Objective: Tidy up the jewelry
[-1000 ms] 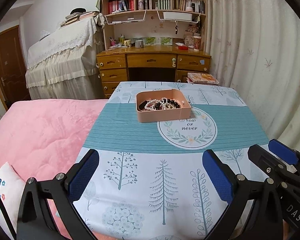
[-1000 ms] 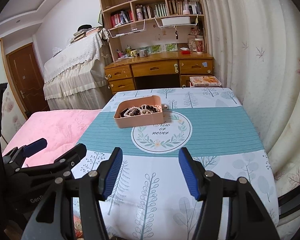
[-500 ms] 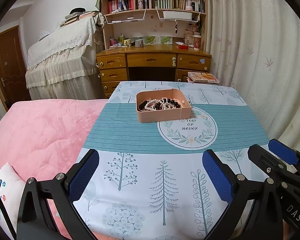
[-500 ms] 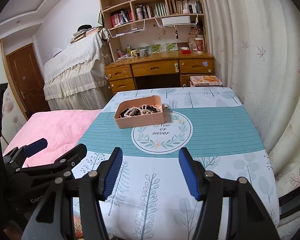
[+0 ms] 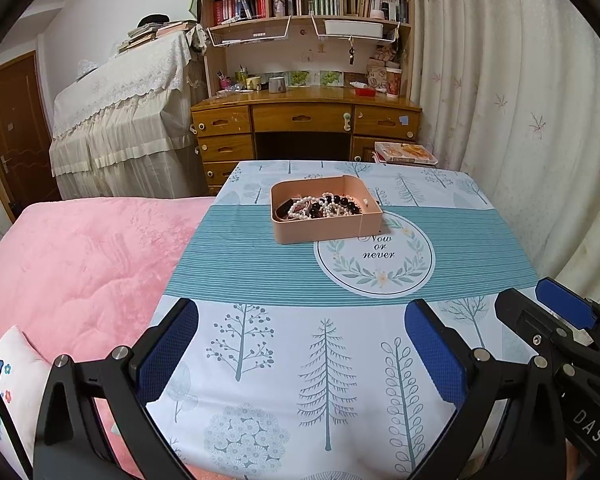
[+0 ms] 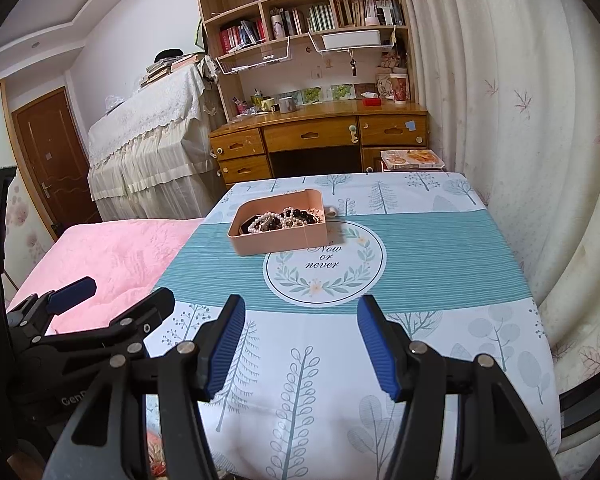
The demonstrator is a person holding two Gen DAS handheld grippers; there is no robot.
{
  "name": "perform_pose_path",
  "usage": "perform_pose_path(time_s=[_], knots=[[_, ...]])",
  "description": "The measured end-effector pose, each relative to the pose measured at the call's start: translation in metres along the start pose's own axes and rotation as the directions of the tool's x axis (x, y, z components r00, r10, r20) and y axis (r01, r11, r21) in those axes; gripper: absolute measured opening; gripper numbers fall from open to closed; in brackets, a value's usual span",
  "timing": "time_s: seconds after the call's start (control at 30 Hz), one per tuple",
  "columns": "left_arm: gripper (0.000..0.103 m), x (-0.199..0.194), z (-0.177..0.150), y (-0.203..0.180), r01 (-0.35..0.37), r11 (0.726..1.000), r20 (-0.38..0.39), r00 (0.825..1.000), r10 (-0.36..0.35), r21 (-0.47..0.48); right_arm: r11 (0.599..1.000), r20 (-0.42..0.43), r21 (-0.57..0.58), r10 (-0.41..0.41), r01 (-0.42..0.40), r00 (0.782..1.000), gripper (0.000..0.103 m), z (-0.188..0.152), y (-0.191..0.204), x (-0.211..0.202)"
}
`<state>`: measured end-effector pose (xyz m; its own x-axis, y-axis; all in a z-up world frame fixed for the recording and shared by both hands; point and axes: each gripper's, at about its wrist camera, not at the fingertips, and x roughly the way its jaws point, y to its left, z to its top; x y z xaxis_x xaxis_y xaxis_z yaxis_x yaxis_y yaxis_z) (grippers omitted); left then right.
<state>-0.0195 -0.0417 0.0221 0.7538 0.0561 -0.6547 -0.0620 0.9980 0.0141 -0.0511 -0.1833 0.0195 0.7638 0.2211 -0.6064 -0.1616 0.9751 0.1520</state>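
Pink tray (image 5: 324, 229) holding a tangle of bead and pearl jewelry (image 5: 320, 206) sits mid-table on the teal band of the tablecloth (image 5: 260, 264), well ahead of me. My left gripper (image 5: 302, 350) and right gripper (image 6: 300, 344) hover near the front edge, both spread and empty.

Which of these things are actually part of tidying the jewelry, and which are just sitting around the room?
Part of the job:
- pink tray
- tangled bead and pearl strands inside it
- left hand-held gripper, open
- right hand-held gripper, open

Just lying about:
- tablecloth
- pink bedspread
- wooden desk
- bookshelf
- curtain
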Motion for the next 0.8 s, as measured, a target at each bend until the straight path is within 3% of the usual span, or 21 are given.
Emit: perform_pose_path(time_s=[0.8], knots=[[0.102,0.0058,-0.0049,0.0006,0.006,1.0,-0.026,1.0,-0.005,0.008,1.0,-0.008,0.005,0.005,-0.005,1.0,0.059,-0.0015,0.0002,0.0029]])
